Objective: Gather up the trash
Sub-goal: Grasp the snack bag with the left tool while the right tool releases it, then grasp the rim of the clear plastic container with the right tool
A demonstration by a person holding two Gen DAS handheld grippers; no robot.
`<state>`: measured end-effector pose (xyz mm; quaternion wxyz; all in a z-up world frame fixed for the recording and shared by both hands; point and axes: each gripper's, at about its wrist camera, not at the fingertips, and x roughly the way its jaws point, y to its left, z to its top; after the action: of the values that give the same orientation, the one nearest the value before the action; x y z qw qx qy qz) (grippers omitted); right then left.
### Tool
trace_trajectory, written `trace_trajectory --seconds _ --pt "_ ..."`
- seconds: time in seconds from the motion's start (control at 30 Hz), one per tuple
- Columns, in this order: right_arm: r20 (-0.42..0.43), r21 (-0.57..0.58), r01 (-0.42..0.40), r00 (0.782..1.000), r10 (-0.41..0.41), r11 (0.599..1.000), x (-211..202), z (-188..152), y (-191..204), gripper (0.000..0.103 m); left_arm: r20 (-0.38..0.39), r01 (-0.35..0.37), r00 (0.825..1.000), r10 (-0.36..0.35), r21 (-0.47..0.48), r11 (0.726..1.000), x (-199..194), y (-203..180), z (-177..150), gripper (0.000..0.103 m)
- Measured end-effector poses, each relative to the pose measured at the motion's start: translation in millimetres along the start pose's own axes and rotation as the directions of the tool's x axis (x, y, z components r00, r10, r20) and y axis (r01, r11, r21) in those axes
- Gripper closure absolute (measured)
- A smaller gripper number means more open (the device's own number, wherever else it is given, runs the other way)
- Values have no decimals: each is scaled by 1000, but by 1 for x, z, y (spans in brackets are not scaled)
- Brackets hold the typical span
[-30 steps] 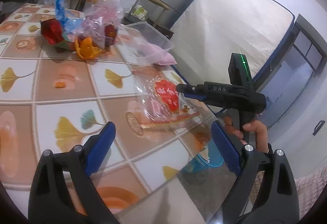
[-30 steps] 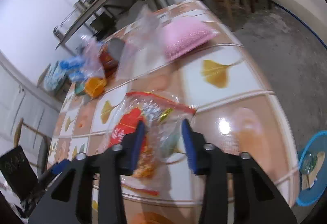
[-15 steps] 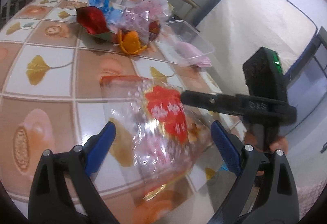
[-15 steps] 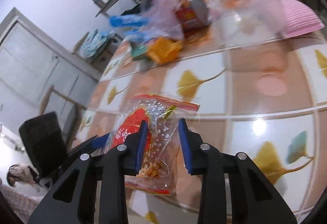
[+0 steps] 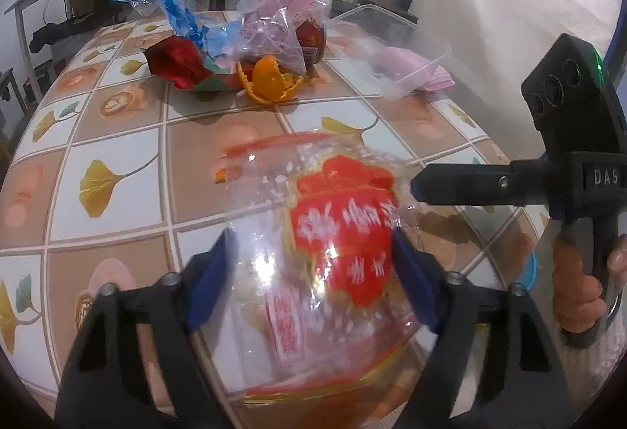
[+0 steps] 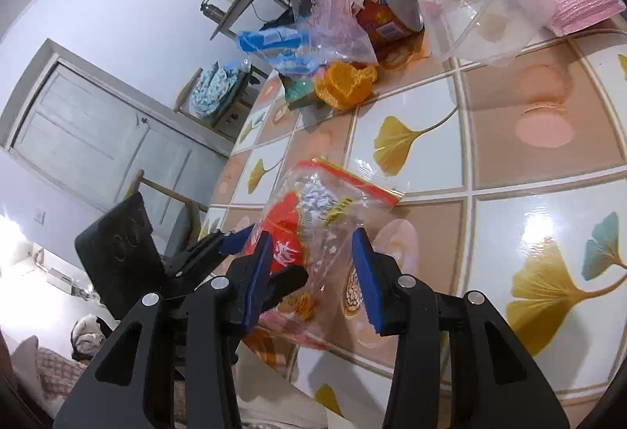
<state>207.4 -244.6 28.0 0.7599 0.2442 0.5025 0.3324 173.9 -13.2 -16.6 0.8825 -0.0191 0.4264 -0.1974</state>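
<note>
A clear snack bag with a red label hangs just over the near edge of the tiled table. My left gripper is closing on it, and both blue pads touch the bag's sides. My right gripper is opening, with the same bag still between its pads and touching them. In the left wrist view a right finger reaches in from the right to the bag's edge, with a hand on the grip. In the right wrist view a left finger comes in from the left.
A trash pile lies farther back on the table: blue wrapper, red wrapper, orange peel, pinkish plastic bag, red can. To the right are a clear plastic tub and a pink mat.
The bag was lifted off the table by the right gripper and came between the left jaws. The left jaws have narrowed onto it, and the right jaws have widened.
</note>
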Motion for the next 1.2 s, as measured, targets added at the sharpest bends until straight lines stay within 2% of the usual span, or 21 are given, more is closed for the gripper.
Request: trace_trajectory --seconds 0.07,0.27,0.3,0.37,0.43,0.53,0.63,0.73,0.87,0.93,0.97,1.03,1.07,1.13,1.2 --pt "20 -11 22 1000 -22 1000 -8 1 2 62 1 -6 1000 6 2 1000 -1 1 -1 44" --pt "105 -37 105 989 -100 994 -41 8 6 62 10 17 1000 -17 -12 1000 -1 4 -1 60" --pt "127 -41 131 984 -125 990 -48 10 7 62 12 27 1000 -27 -19 999 -1 6 -1 62" --pt "168 -50 192 969 -181 980 -59 17 9 62 17 54 998 -54 -47 997 -2 9 -2 73" --pt "214 -51 257 947 -241 965 -73 24 10 58 20 84 996 -82 -86 993 -2 16 -2 83" --pt "293 -25 372 890 -349 928 -87 42 10 42 36 97 995 -93 -116 989 -4 23 -4 90" --pt "322 8 443 848 -421 897 -94 63 6 41 47 107 994 -101 -136 985 -7 28 -6 95" --pt "314 26 491 823 -473 871 -88 84 -2 39 54 116 993 -109 -149 982 -9 32 -8 95" --pt "301 21 597 761 -575 802 -67 111 -10 39 63 126 991 -118 -159 979 -10 35 -10 95" --pt "297 21 618 746 -596 786 -60 120 -15 39 70 132 990 -122 -166 977 -10 35 -11 95" --pt "296 21 630 738 -607 776 -57 123 -16 40 72 135 990 -124 -168 977 -11 36 -11 95" --pt "289 14 662 715 -636 750 -49 131 -17 53 77 138 989 -127 -169 976 -12 37 -11 95" --pt "286 8 674 707 -647 739 -46 131 -17 55 78 139 989 -127 -169 976 -12 38 -11 95" --pt "277 -7 693 694 -664 721 -39 134 -17 67 80 140 989 -128 -169 976 -12 39 -10 95" --pt "273 -14 724 667 -694 690 -33 134 -17 77 80 142 988 -130 -169 975 -12 39 -11 95"
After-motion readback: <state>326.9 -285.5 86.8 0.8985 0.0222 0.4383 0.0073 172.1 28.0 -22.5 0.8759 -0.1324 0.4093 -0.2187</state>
